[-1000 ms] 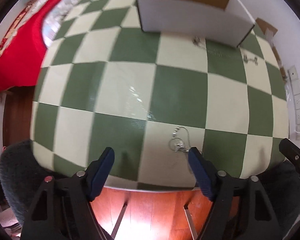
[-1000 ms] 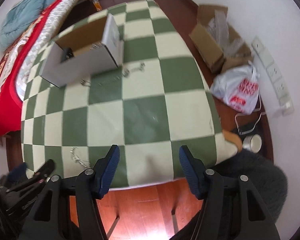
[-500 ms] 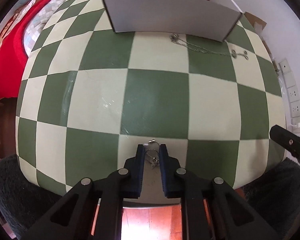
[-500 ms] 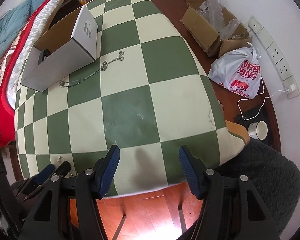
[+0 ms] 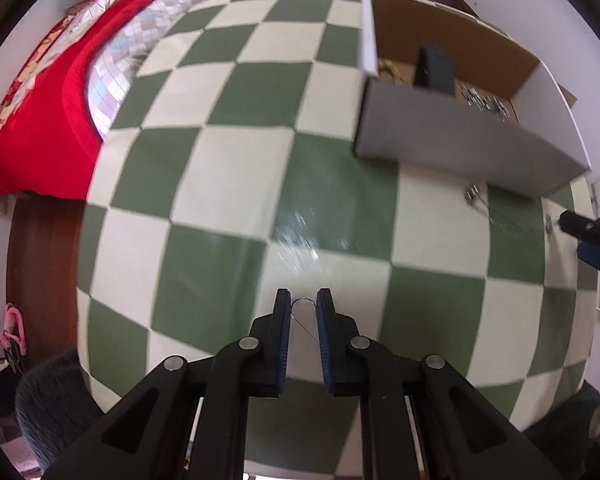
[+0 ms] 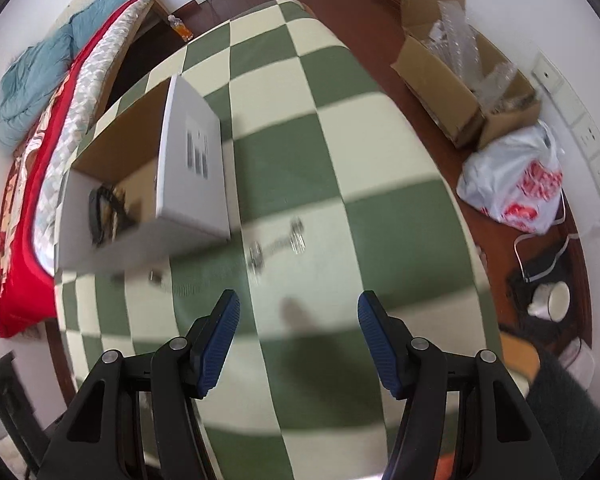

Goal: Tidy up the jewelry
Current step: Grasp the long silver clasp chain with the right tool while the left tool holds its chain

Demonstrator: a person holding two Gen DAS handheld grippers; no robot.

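A thin chain point(image 5: 300, 312) is pinched between the nearly closed jaws of the left gripper point(image 5: 304, 320), above the checkered tablecloth point(image 5: 228, 184). A second chain point(image 6: 278, 246) lies left-to-right before the open box point(image 6: 192, 160), at 11 o'clock of the spread right gripper point(image 6: 296, 320). The box's barcode label is blurred; the red print on the plastic bag point(image 6: 516, 184) is unreadable.

Left wrist cam sits low over the table's point(image 5: 172, 168) near edge, looking forward along its fingers point(image 5: 283, 334) toward the far right corner, where the open box point(image 5: 460, 148) stands. Right wrist cam rides higher near the right edge, facing the far left, so the same box point(image 6: 188, 152) shows from its end. Both views share that box, the checkered top point(image 6: 380, 216) and the chain point(image 6: 276, 246) lying beside it.
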